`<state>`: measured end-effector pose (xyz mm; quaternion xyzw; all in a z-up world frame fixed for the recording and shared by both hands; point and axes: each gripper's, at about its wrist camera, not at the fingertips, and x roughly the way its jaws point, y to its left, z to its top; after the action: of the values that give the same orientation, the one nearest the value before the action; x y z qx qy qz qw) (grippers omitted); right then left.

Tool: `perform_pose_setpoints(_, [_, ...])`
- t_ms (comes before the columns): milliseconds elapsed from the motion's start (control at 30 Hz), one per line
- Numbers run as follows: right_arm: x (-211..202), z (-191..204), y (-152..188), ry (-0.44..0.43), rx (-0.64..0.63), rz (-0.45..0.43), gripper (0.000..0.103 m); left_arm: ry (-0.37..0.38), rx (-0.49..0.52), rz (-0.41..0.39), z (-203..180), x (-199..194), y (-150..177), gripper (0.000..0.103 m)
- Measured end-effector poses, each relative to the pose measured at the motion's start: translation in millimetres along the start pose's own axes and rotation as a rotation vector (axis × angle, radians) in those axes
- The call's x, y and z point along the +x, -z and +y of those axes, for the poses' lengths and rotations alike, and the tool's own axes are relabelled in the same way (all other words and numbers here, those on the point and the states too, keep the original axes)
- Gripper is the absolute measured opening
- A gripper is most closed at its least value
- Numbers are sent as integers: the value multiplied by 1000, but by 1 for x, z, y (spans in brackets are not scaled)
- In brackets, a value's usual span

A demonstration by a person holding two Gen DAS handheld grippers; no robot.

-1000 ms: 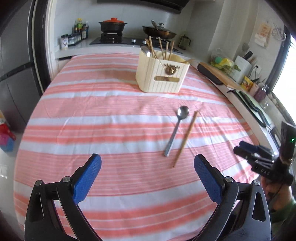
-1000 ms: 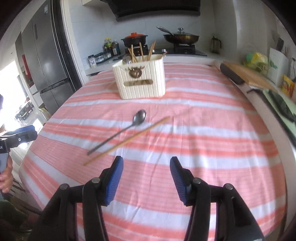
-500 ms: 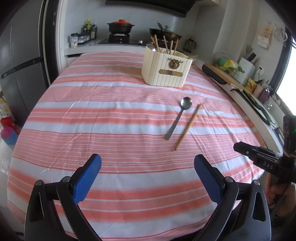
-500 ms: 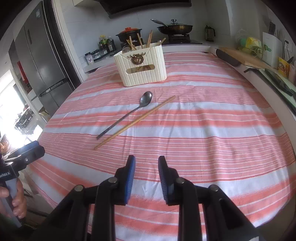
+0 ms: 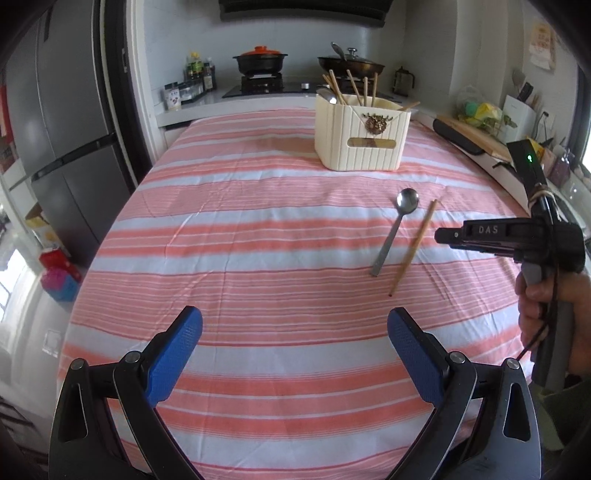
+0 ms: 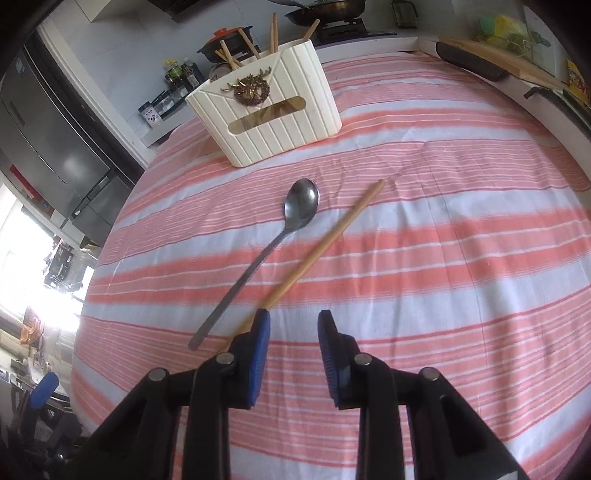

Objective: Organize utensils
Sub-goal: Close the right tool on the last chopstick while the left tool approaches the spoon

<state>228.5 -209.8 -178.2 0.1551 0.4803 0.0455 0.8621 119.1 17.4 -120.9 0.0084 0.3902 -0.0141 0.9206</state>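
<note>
1. Holder (image 6: 266, 114) stands on the table (image 6: 461, 277), upper centre of the right wrist frame
2. Chopsticks (image 6: 274, 31) stand in the holder
3. Spoon (image 6: 280, 236) lies just below the holder, bowl toward it
4. Chopstick (image 6: 325, 247) lies right of the spoon, near and almost parallel
5. Its lower end passes behind the right gripper (image 6: 293, 325), bottom centre
6. Stove (image 5: 262, 83) and pots (image 5: 260, 61) sit behind the table, top of the left wrist frame

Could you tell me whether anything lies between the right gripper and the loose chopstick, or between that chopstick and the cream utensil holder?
Nothing visible blocks either. The right gripper, jaws opening and empty, hovers by the chopstick's near end. The spoon lies beside it, left of the path to the holder; only striped cloth between.
</note>
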Motion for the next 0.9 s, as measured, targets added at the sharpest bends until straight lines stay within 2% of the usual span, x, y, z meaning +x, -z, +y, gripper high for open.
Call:
perform_pose_setpoints(200, [34,14,-27,40,7,34,29,-69,45,8,2,15,-8,100])
perform_pose_setpoints(333, [50,25,-35,85,-41,40,31,-78,65,15,2,27,-15,100])
perform_pose_setpoints(500, [52,35,-30,166,-168,11,26,-34,50,39,6,43,-26,100])
perform_pose_setpoints(700, [31,6,-16,186,-174,-2,26,36,26,79,4,65,-38,100])
perform_pose_setpoints(833, [16,-14,-4,214,-177,-11,26,93,59,118,-15,79,-42,100])
perform_pose_setpoints(900, [8,-24,1,225,-173,-11,26,145,115,133,-33,88,-47,100])
